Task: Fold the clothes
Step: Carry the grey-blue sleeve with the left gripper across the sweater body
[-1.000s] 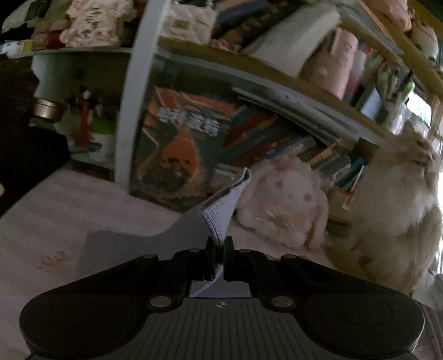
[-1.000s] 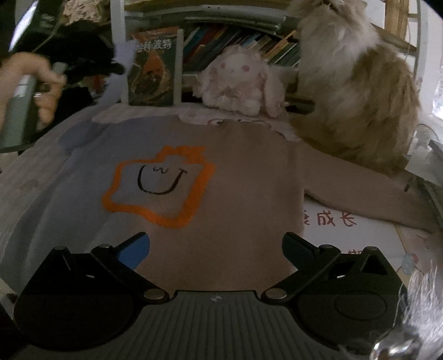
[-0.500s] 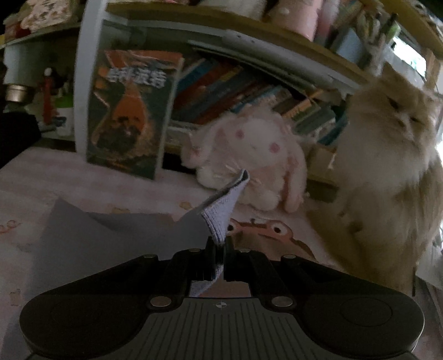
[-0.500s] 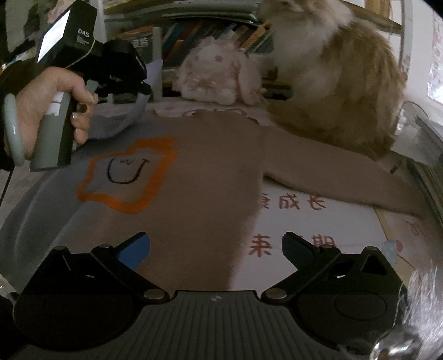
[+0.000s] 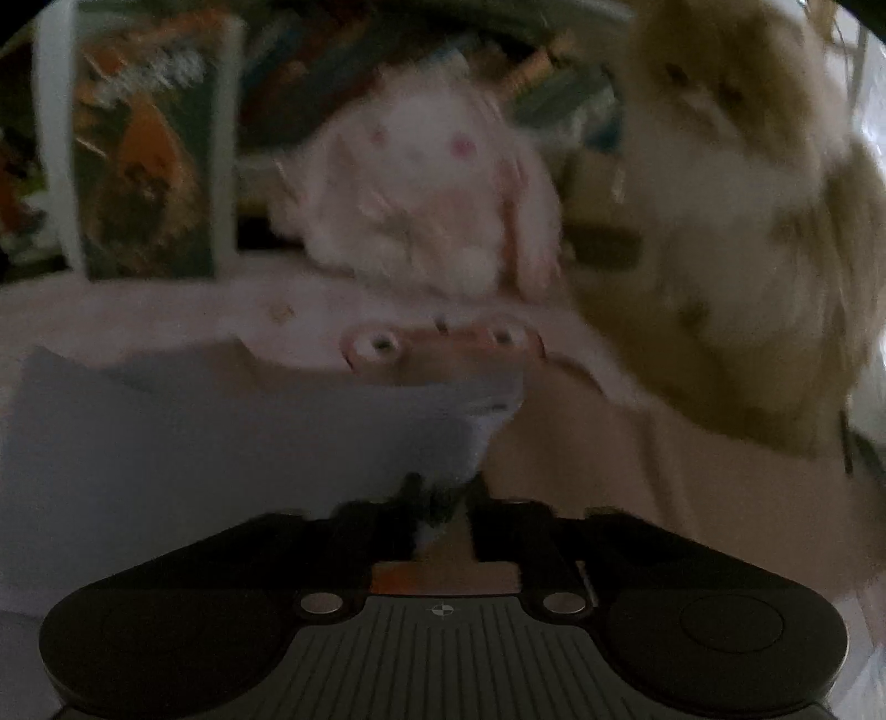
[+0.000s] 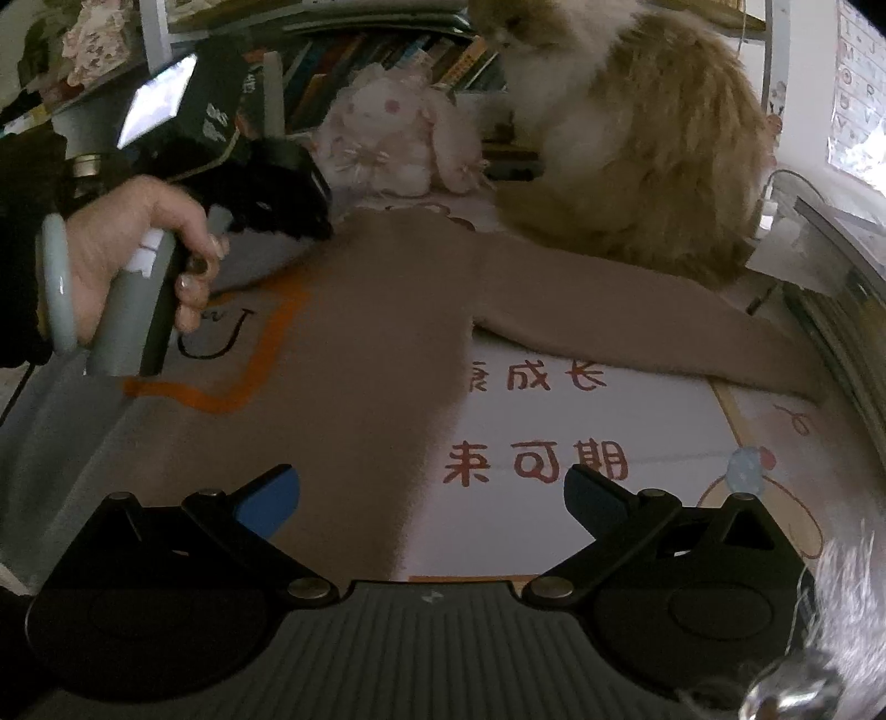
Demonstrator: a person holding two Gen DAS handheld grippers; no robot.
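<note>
A sweater (image 6: 382, 332), grey-blue on its left half and tan on its right, lies flat on the mat with an orange-outlined smiley on the chest. My left gripper (image 5: 443, 493) is shut on the grey-blue sleeve cuff (image 5: 476, 410) and holds it low over the chest near the collar. The folded sleeve (image 5: 221, 437) trails to the left. In the right wrist view the left gripper (image 6: 277, 194) sits over the sweater's upper left. My right gripper (image 6: 432, 498) is open and empty above the sweater's tan hem edge. The tan sleeve (image 6: 637, 310) lies stretched to the right.
A fluffy cat (image 6: 637, 138) sits at the back right, against the tan sleeve. A pink plush rabbit (image 6: 393, 138) rests behind the collar. Bookshelves (image 6: 387, 50) stand behind. A white mat with red characters (image 6: 554, 443) lies under the sweater. A book (image 5: 144, 166) stands at the back left.
My left gripper has carried the grey-blue sleeve cuff right and down, across the sweater's chest toward the collar. My right gripper has shifted right along the hem and stays open.
</note>
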